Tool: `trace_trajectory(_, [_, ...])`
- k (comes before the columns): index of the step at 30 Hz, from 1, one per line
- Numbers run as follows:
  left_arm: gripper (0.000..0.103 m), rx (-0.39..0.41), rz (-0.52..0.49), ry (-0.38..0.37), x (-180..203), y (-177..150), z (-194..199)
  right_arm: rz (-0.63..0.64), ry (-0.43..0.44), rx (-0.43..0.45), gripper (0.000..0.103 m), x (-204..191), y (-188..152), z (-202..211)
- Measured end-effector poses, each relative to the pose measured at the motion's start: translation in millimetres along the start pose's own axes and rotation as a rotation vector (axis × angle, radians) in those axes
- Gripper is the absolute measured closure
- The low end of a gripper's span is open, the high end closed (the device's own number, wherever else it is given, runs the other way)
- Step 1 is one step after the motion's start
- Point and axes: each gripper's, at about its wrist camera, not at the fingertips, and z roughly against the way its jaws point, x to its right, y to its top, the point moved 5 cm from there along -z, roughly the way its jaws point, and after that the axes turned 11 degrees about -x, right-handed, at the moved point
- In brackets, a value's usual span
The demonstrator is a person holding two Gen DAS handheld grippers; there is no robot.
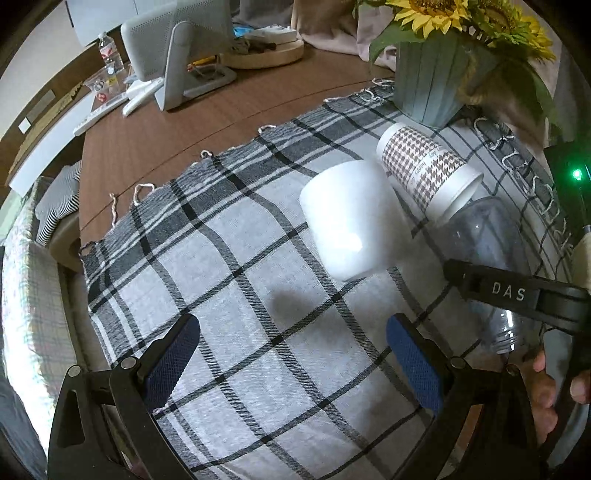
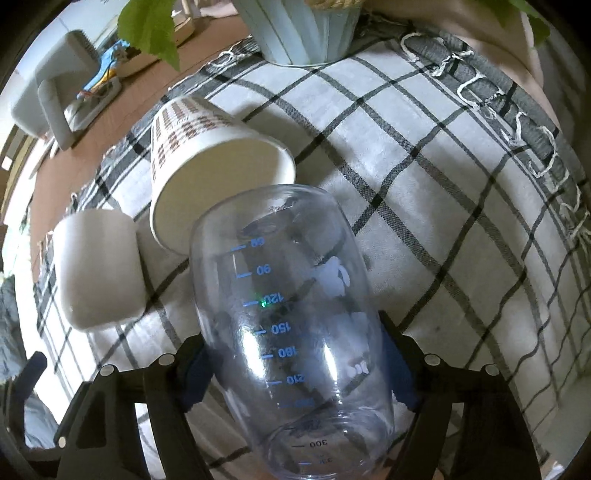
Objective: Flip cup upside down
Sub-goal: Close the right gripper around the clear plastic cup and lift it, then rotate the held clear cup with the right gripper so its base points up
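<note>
The right tool (image 2: pixel 295 369) is clamped on a clear plastic bottle (image 2: pixel 291 332), its blue pads pressed against the bottle's sides near the threaded neck. The bottle is held off the cloth with its closed base pointing away from the camera and its printed blue measuring marks reading upside down. In the left wrist view the same bottle (image 1: pixel 491 251) shows beyond a black finger of the right tool (image 1: pixel 513 295), with the person's hand (image 1: pixel 550 391) behind it. The left tool (image 1: pixel 291 354) stands open over the checked cloth (image 1: pixel 258 332), nothing between its blue pads. Just past the bottle's base a patterned paper cup (image 2: pixel 207 166) lies tipped on its side, its open mouth toward the bottle. A white cup (image 2: pixel 98 266) sits mouth-down on the cloth beside the paper cup, close enough that they seem to touch. Farther back a pale green flower pot (image 2: pixel 306 29) with sunflowers (image 1: pixel 443 14) stands on the cloth's edge, and the brown table (image 1: pixel 184 140) carries a white monitor (image 1: pixel 173 48).
</note>
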Motion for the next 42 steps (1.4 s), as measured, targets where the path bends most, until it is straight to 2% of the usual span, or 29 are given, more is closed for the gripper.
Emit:
trace_trajectory(4, [0.000, 0.025, -0.038, -0.018, -3, 1, 10, -0.006, -0.009, 0.037, 0.026, -4, 2, 11])
trace_trajectory(12, [0.000, 0.093, -0.143, -0.073, -24, 16, 36, -0.085, -0.044, 0.182, 0.027, -20, -20, 77])
trace_trajectory(16, [0.000, 0.131, -0.275, -0.076, -39, 17, 44, -0.202, -0.053, 0.274, 0.027, -27, -58, 112])
trace_trajectory(19, [0.000, 0.131, -0.385, -0.051, -51, 12, 44, -0.315, -0.035, 0.303, 0.027, -36, -104, 120])
trace_trajectory(24, [0.000, 0.085, -0.531, -0.042, -65, 6, 39, -0.480, 0.044, 0.266, 0.026, -63, -145, 95])
trace_trajectory(30, [0.000, 0.056, -0.645, -0.029, -79, 11, 34, -0.699, 0.210, 0.211, 0.026, -83, -178, 48])
trace_trajectory(37, [0.000, 0.054, -0.762, 0.006, -86, 19, 23, -0.842, 0.290, 0.242, 0.027, -93, -174, 16])
trace_trajectory(42, [0.000, 0.082, -0.821, 0.050, -87, 28, 17, -0.898, 0.257, 0.257, 0.029, -99, -163, 3])
